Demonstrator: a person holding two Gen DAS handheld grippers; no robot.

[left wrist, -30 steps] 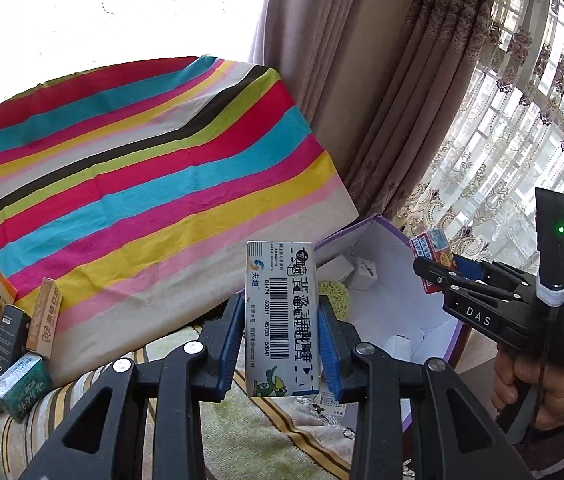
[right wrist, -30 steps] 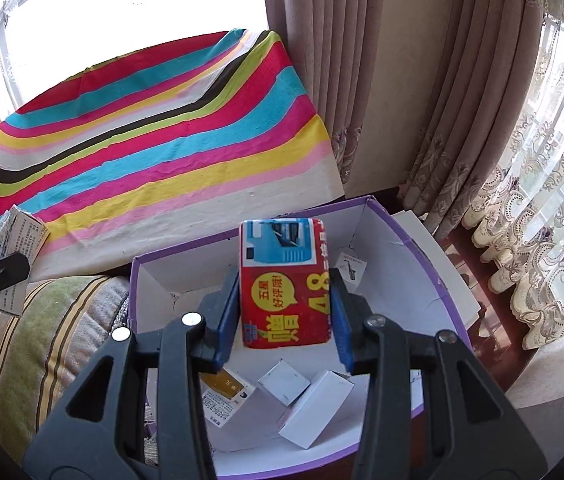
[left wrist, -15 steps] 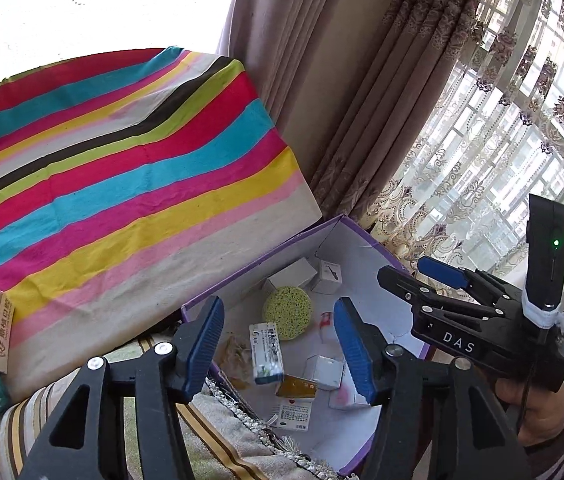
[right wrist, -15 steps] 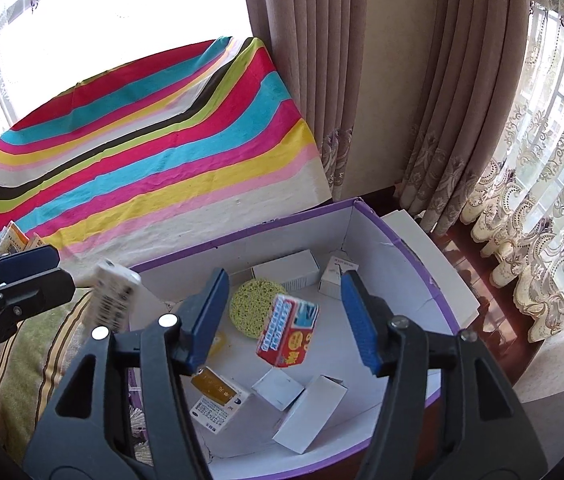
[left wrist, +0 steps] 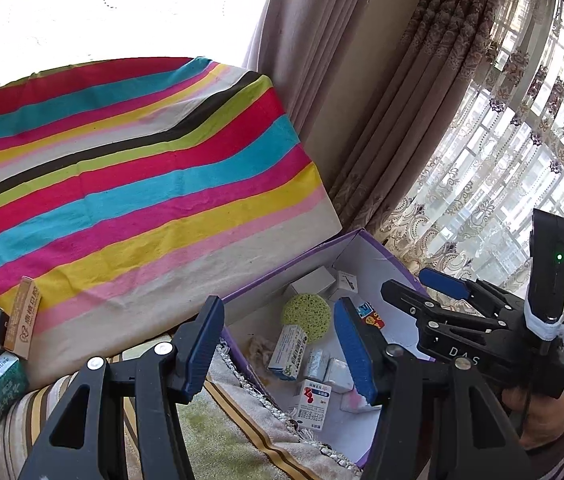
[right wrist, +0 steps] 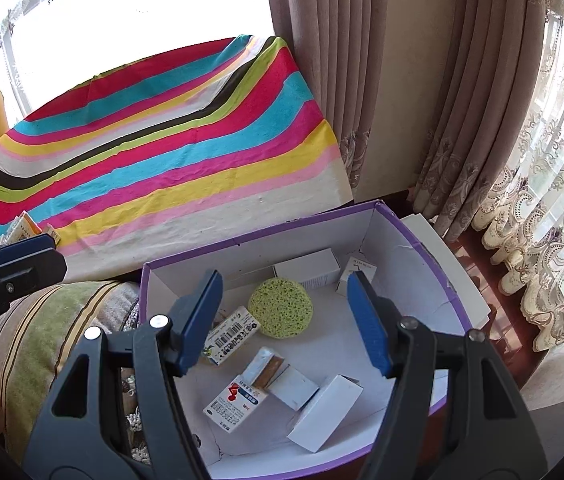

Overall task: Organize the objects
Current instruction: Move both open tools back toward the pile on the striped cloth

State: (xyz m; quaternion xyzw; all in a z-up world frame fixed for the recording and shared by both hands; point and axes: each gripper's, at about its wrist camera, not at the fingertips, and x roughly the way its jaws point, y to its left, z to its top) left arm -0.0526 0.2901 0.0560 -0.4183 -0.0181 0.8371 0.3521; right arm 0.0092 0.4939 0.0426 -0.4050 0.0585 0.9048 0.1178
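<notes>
A striped cloth [left wrist: 130,184] in red, blue, yellow and pink takes up most of both views, draped over something tall behind a cushioned seat [right wrist: 54,320] with a green-and-tan striped cover. Brown curtains [right wrist: 361,80] and lace drapes [right wrist: 541,220] hang to the right of it.

Beside the seat stands a purple-edged box [right wrist: 413,240] with white inside walls. Several things lie on its floor: a round green sponge [right wrist: 280,307] near the middle, a barcode carton [right wrist: 232,335] just left of it, a white carton [right wrist: 307,268] and a smaller white carton [right wrist: 355,274] by the far wall, and nearer the camera a red-and-blue carton [right wrist: 236,402], a brown-topped carton [right wrist: 266,366] and two more plain white cartons [right wrist: 323,410]. In the left wrist view a red-and-yellow pack [left wrist: 369,316] lies close to the right wall of the box.

The left claw [left wrist: 278,350] hovers over the near edge of the box, its blue pads standing apart with nothing between them. The right claw [right wrist: 285,324] hangs over the box as well — its jaws are opening and hold nothing. A hand [left wrist: 533,416] grips its handle.

Against the foot of the cloth, at the far left, more small cartons [left wrist: 0,336] stand in a cluster — one green, one black, one tan.
</notes>
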